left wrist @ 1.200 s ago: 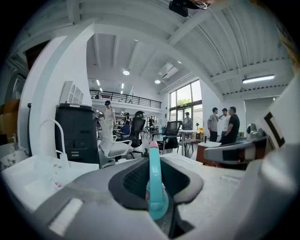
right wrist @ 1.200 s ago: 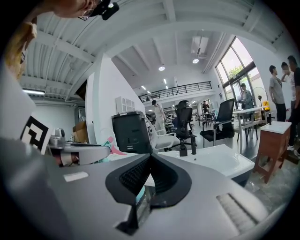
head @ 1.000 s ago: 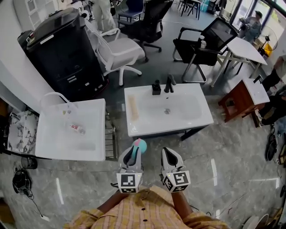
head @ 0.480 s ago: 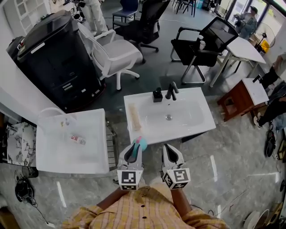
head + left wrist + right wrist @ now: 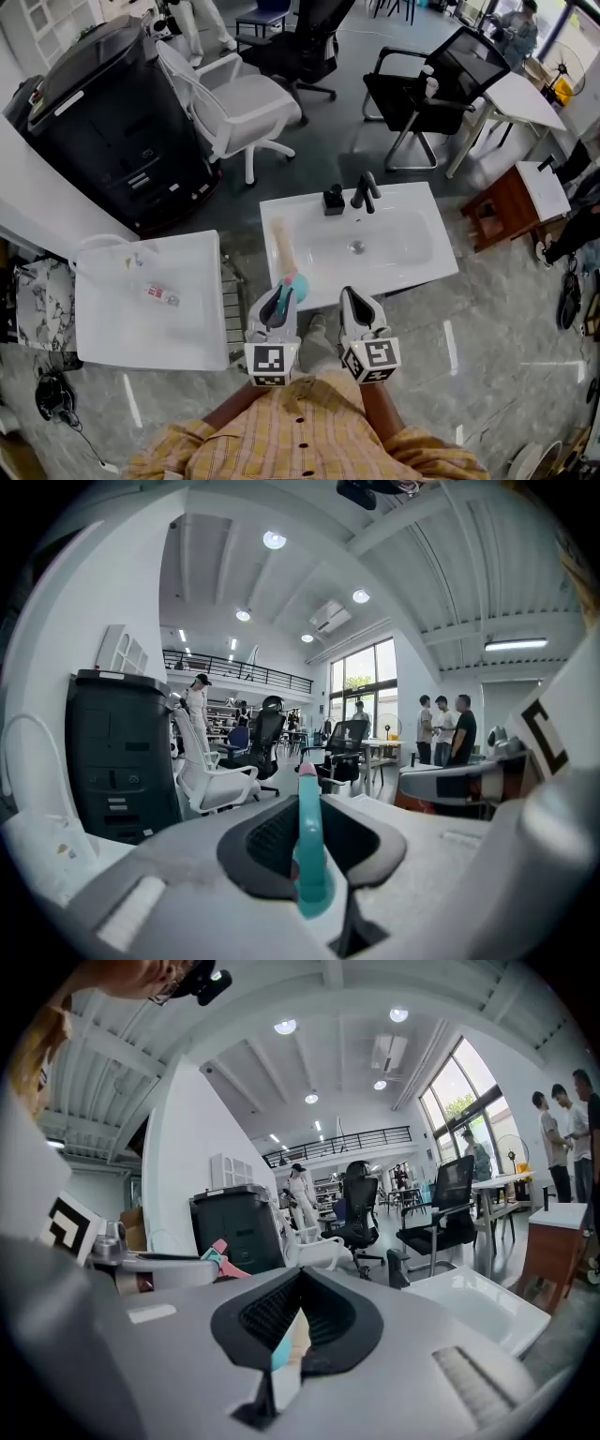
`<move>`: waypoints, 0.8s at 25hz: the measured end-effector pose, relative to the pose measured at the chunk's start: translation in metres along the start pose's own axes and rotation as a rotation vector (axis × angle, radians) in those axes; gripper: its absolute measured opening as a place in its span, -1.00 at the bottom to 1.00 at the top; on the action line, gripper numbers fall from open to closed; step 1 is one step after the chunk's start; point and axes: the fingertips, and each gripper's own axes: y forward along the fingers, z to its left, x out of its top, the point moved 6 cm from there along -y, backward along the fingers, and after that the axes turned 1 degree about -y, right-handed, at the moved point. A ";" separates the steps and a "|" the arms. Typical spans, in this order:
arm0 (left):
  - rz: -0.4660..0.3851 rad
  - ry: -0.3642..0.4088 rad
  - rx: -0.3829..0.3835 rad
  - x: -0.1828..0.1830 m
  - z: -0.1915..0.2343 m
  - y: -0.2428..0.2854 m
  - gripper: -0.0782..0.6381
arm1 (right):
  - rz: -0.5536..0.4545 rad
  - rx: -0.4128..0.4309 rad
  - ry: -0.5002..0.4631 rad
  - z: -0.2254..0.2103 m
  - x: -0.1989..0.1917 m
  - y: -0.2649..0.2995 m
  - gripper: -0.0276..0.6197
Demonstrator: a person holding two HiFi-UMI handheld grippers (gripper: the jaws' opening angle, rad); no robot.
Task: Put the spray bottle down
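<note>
A white sink point(image 5: 424, 265) stands on the grey floor point(image 5: 506, 347), bearing a black tap point(image 5: 363, 192), a black dispenser point(image 5: 332, 200) and a pale roll point(image 5: 280, 248), perhaps cloth. Beside it, a second white basin point(image 5: 202, 319) holds a small clear bottle point(image 5: 160, 294).

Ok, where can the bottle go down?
The spray bottle in the left tool could go on the white sink ahead: its basin and right rim are bare. The far edge is crowded by the tap and black dispenser; a beige roll lies along the left side. The white tub at left is mostly bare too.
</note>
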 end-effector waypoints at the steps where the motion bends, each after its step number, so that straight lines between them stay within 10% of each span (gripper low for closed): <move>1: -0.005 0.004 0.006 0.003 0.001 0.006 -0.58 | -0.003 0.005 0.001 -0.004 0.001 0.006 -0.91; 20: 0.054 0.004 0.082 0.013 0.018 0.122 -0.58 | 0.046 0.107 0.006 -0.076 0.014 0.103 -0.91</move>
